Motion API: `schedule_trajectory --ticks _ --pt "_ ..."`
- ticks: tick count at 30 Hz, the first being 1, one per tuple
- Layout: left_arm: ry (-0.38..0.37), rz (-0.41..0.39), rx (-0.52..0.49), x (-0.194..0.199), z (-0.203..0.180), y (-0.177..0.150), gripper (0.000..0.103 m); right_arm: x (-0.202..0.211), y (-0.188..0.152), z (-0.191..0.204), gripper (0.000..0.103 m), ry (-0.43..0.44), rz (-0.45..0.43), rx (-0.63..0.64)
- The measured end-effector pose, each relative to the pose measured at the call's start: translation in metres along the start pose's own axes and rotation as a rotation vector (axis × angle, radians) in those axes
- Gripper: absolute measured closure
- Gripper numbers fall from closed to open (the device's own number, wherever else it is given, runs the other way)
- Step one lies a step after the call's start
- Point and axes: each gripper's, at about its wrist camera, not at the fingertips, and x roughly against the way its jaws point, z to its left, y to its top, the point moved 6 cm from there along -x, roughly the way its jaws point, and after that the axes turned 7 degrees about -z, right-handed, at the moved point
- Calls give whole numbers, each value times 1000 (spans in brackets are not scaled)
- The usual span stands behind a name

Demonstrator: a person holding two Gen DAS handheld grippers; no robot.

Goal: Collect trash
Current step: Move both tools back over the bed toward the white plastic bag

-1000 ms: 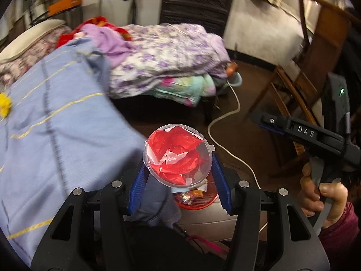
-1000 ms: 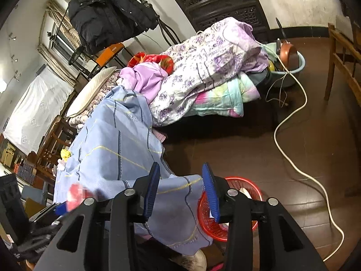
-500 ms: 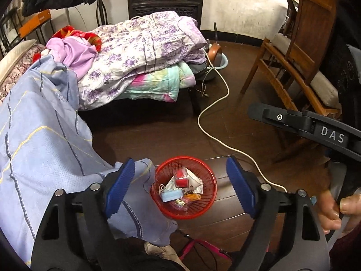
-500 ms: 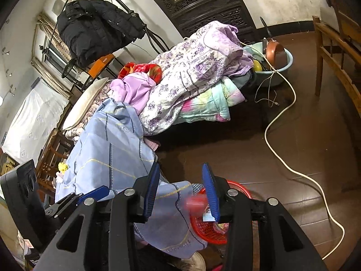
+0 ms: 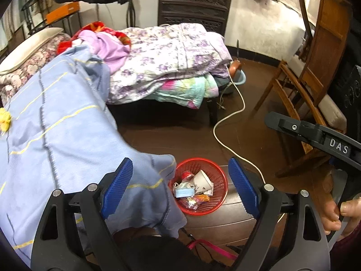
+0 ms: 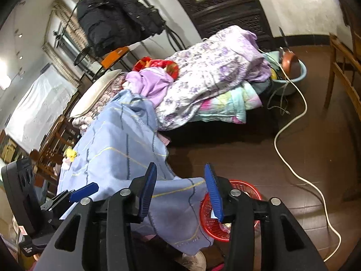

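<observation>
The left gripper [image 5: 180, 187] is held above the red basket [image 5: 220, 194], jaws spread wide and empty, suited to a drop: a paper cup [image 5: 202, 180] lies inside among wrappers. The right gripper's [image 6: 180, 194] jaws are opening, nothing pinched, with blue blanket [image 6: 117, 149] behind.

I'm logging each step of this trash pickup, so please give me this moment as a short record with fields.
bin: red basket on the dark floor, beside the hanging blue blanket
bin contents: paper cup, blue face mask, small wrappers
left gripper: above the basket, jaws wide, nothing between them
right gripper: jaws opening, empty
nearby: white cable across the floor, wooden chair to the right
stage: trash lies in the basket; neither gripper carries any
</observation>
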Motion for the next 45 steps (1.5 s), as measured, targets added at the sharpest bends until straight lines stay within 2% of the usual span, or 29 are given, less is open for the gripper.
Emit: schedule_trajectory --ticks 12,21,35,40,45 --pt "52 -89 99 47 50 -5 16 9 -15 76 53 57 10 133" --pt "107 -118 218 70 110 -22 14 -7 -36 125 50 94 65 197" --pt "307 -169 438 122 262 -55 14 -62 -84 227 48 169 118 397" --pt "373 -175 471 133 304 -62 13 -79 -96 250 45 165 103 453" --pt "470 -155 453 131 336 -61 13 -96 -111 264 44 150 86 516"
